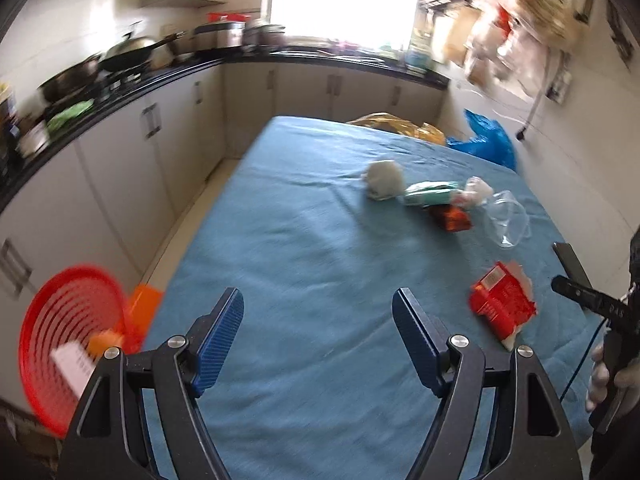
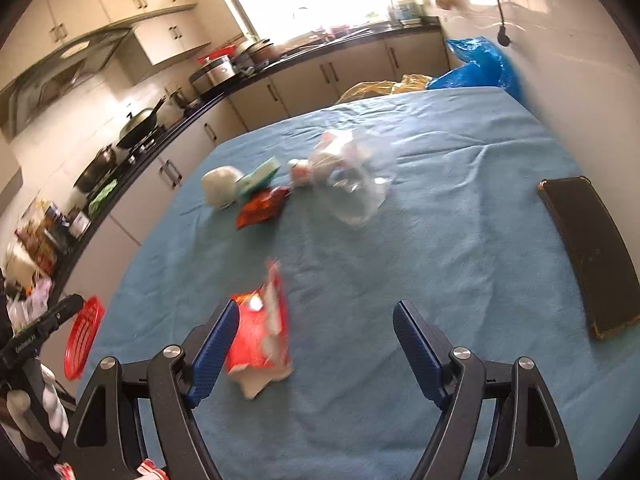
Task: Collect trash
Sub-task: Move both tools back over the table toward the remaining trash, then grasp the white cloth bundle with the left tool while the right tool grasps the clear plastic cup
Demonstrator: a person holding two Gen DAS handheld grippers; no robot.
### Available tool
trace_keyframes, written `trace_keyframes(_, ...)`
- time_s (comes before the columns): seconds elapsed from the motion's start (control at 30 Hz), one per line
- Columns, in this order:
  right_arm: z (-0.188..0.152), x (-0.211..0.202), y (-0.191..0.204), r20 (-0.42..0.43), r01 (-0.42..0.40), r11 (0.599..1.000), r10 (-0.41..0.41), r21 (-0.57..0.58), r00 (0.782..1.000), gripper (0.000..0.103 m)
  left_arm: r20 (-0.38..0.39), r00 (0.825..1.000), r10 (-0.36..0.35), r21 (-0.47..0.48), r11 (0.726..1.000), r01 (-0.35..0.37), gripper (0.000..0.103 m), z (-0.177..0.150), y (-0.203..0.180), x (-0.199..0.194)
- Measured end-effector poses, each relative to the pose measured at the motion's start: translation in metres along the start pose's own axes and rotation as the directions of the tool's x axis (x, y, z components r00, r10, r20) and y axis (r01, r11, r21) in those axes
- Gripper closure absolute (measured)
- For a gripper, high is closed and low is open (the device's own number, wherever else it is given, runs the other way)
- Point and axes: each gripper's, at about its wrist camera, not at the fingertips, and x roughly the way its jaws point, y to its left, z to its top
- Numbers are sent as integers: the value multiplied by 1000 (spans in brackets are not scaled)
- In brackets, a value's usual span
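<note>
My left gripper (image 1: 316, 296) stands open over the blue-covered table (image 1: 300, 208) with nothing between its fingers. A red basket (image 1: 68, 320) at the table's left edge holds a few scraps. Further along the table lie a white paper ball (image 1: 382, 180), a green packet (image 1: 430, 194), a dark orange wrapper (image 1: 452, 218) and clear plastic (image 1: 506, 220). A torn red packet (image 2: 260, 336) lies on the cloth just by the left finger of my open right gripper (image 2: 316, 306). The pads do not press on it.
A dark flat phone-like case (image 2: 588, 256) lies on the right of the table. Blue (image 2: 476, 64) and yellow (image 2: 380, 88) plastic bags sit at the far edge. A black kitchen counter (image 1: 132, 80) with pots runs along the left and back. A wall stands close on the right.
</note>
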Motion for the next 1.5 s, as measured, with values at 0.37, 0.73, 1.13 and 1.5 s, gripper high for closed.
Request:
trace_keyframes(0.37, 58, 58, -6, 6, 149, 989, -149, 7, 989, 20, -53, 998, -26, -37, 999, 24, 27, 72, -41, 89)
trace_keyframes(0.73, 71, 84, -21, 38, 181, 983, -182, 23, 983, 30, -70, 996, -50, -69, 997, 45, 22, 132, -46, 188)
trace_keyframes(1.13, 69, 87, -28, 49, 153, 987, -156, 55, 987, 88, -186, 959, -212, -199, 964, 174, 53, 126, -55, 235)
trace_keyframes(1.5, 66, 62, -22, 92, 119, 990, -125, 69, 988, 97, -158, 971, -178, -248, 959, 136, 67, 102, -42, 168)
